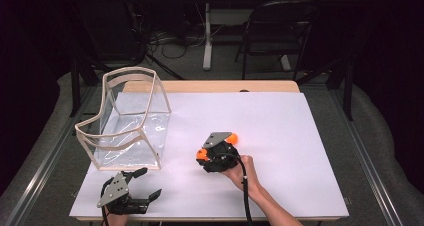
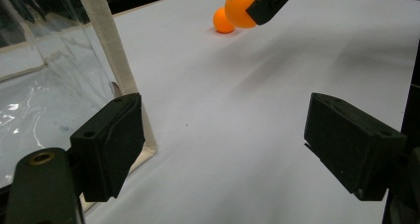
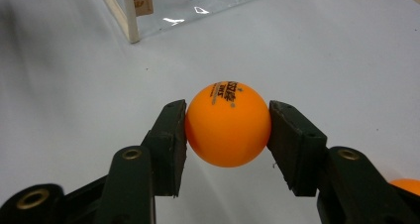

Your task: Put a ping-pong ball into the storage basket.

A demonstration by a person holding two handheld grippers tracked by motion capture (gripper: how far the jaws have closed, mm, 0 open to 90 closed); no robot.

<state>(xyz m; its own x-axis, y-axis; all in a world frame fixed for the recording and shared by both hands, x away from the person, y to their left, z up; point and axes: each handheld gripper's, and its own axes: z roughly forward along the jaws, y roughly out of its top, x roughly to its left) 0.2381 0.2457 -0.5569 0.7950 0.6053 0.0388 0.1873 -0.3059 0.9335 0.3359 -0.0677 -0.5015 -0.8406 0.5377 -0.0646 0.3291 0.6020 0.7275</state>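
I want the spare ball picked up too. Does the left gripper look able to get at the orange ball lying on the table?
Probably yes. The left gripper is open and empty, and bare white table lies between it and the loose ball; the right gripper holding the other ball hangs close by.

Dark print on the orange ball (image 3: 228,124) is too blurred to read.

Both grippers are black, each with a grey three-cornered plate, brass-ringed screw holes, blocky fingers (image 2: 111,144) and a black cable.

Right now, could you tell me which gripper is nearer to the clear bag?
Left. The left gripper sits open just in front of the clear bag; the right gripper, shut on an orange ball, is farther off.
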